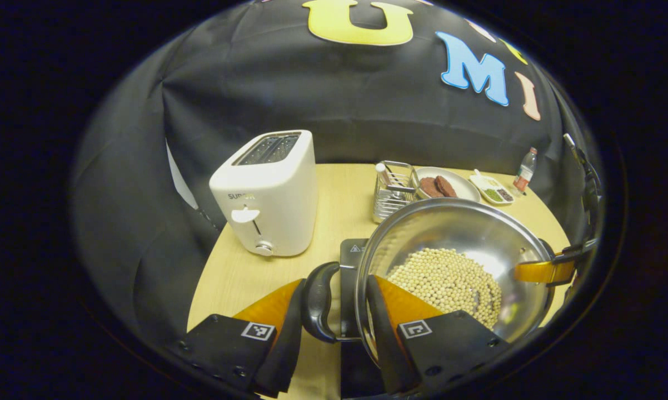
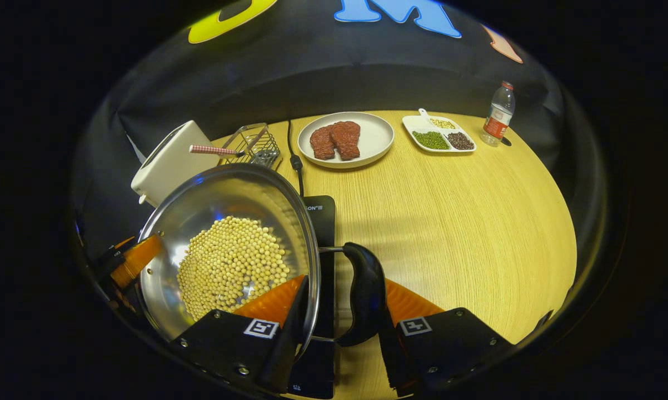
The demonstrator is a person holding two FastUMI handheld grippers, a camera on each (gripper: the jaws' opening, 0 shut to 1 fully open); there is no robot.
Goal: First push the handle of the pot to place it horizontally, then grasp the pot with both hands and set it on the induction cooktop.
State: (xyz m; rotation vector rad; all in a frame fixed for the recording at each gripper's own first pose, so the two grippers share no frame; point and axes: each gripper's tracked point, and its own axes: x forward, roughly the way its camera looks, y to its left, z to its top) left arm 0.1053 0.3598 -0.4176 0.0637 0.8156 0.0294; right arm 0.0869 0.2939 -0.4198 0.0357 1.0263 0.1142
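- Left tool (image 1: 334, 328): its fingers are clamped on the pot's black loop handle (image 1: 318, 300) and rim, one finger outside the handle, the other inside the pot wall.
- Right tool (image 2: 339, 328): the opposite black handle (image 2: 365, 294) is gripped the same way, with one finger inside the rim and one outside the handle.
- In the left gripper view, an orange finger (image 1: 542, 271) of the other tool is seen at the pot's far rim.
- Pot (image 1: 456, 266): a steel pot holding a layer of pale yellow beans (image 1: 448, 283); it is held between both tools over the black cooktop (image 1: 349, 258), which lies on the counter (image 2: 450, 222). Whether the pot's base is touching the cooktop cannot be told.
- A white toaster (image 1: 267, 191) stands on the counter left of the pot in the left gripper view.
- A wire rack (image 1: 392, 189) is seen behind the pot.
- A plate (image 2: 378, 136) with two pieces of red meat (image 2: 337, 139) sits farther back.
- A divided dish (image 2: 438, 133) of beans and a bottle (image 2: 498, 114) are placed near the counter's far edge.
- A black cord (image 2: 295, 161) runs back from the cooktop.
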